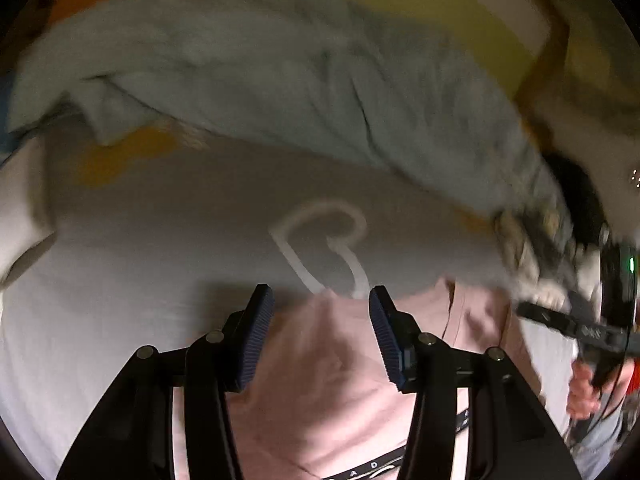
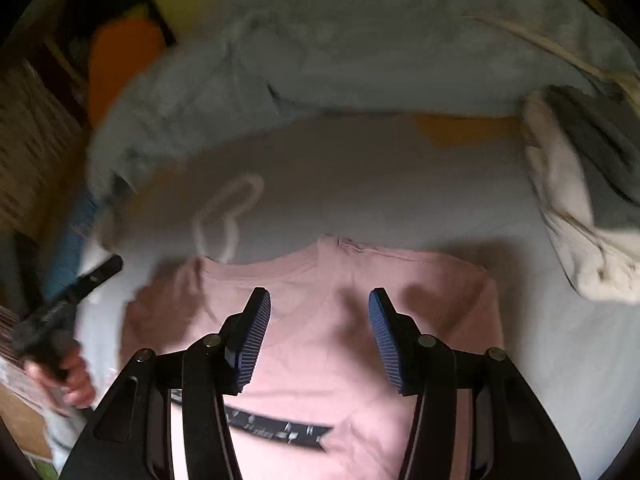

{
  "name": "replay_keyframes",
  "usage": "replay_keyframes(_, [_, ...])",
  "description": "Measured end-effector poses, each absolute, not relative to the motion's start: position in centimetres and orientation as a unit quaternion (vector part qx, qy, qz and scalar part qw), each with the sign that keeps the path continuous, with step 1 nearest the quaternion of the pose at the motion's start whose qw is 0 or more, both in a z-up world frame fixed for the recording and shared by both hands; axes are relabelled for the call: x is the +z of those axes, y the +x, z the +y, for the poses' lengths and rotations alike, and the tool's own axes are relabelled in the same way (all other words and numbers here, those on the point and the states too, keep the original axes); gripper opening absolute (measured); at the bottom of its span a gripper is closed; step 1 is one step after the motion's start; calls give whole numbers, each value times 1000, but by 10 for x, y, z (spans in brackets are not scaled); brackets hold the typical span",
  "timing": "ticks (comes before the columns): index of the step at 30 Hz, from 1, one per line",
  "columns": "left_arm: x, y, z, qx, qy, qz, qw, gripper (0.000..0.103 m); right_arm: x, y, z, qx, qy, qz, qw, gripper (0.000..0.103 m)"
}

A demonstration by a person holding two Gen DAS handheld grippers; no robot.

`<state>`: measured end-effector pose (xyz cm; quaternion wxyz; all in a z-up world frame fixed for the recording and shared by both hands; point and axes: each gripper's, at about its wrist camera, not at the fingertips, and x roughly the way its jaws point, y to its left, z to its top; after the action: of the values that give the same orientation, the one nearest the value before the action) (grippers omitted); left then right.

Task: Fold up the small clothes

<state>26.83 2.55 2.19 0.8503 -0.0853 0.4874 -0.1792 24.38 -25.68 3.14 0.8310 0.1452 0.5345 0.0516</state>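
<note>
A small pink T-shirt (image 2: 332,340) with a black printed band (image 2: 280,430) lies flat on a pale bed sheet (image 2: 400,192), neck away from me. It also shows in the left wrist view (image 1: 328,372). My left gripper (image 1: 321,332) is open and empty, hovering over the shirt's upper part. My right gripper (image 2: 320,336) is open and empty above the shirt's chest. The right gripper appears at the right edge of the left wrist view (image 1: 576,324); the left one appears at the left edge of the right wrist view (image 2: 68,300).
A rumpled grey-blue blanket (image 1: 280,80) lies across the far side of the bed. A white heart outline (image 1: 324,240) is printed on the sheet. A cream and grey cloth bundle (image 2: 580,200) lies at the right. Yellow and orange bedding (image 1: 440,4) is behind.
</note>
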Motion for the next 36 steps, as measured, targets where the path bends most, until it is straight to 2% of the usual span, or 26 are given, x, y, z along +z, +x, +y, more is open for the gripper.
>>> replay_keyframes(3, [8,286,-6,-177,-44,534,826,49,11,274,-243,27,126,578,806,53])
replay_keyframes(7, [-8,292,-42,-136,40,547,825,49,5,294,-224,5,48,566,823,53])
replay_keyframes(8, [-14,293,-48,-134,49,550,823,49,0,297,-223,12,48,569,821,46])
replay_keyframes(9, [-20,295,-52,-131,58,556,819,48,-4,299,-221,27,53,575,816,35])
replay_keyframes(10, [-27,299,-54,-130,65,561,815,44,-7,302,-218,38,52,580,812,33])
replay_keyframes(11, [-33,300,-55,-134,67,563,812,23,-12,304,-215,46,47,585,808,32])
replay_keyframes(12, [-37,301,-55,-140,69,567,809,12,-17,307,-213,49,41,588,806,29])
replay_keyframes(13, [-38,304,-53,-140,71,569,807,11,-22,308,-214,45,34,592,804,25])
replay_keyframes(14, [-39,304,-52,-139,70,567,809,9,-26,311,-215,39,28,595,803,13])
replay_keyframes(15, [-39,304,-48,-137,68,561,814,0,-29,311,-217,37,28,594,803,3])
replay_keyframes(21, [6,264,-27,-143,64,469,869,0,22,257,-234,63,57,463,882,2])
replay_keyframes(25, [32,234,-20,-161,40,437,884,0,35,232,-232,80,55,459,883,2])
replay_keyframes(28, [35,238,-26,-151,63,445,881,0,34,234,-227,64,23,464,883,2])
replay_keyframes(29, [34,243,-27,-149,66,447,880,2,34,241,-229,59,10,464,884,5])
replay_keyframes(31, [21,258,-29,-162,48,475,864,31,34,244,-229,64,-3,465,883,26])
replay_keyframes(32, [13,267,-27,-162,31,492,855,44,31,250,-225,64,-3,461,885,57])
replay_keyframes(33, [7,275,-27,-164,19,503,848,42,31,254,-228,60,-2,457,888,68])
replay_keyframes(36, [-15,291,-27,-163,1,540,825,42,23,272,-232,67,2,482,874,68])
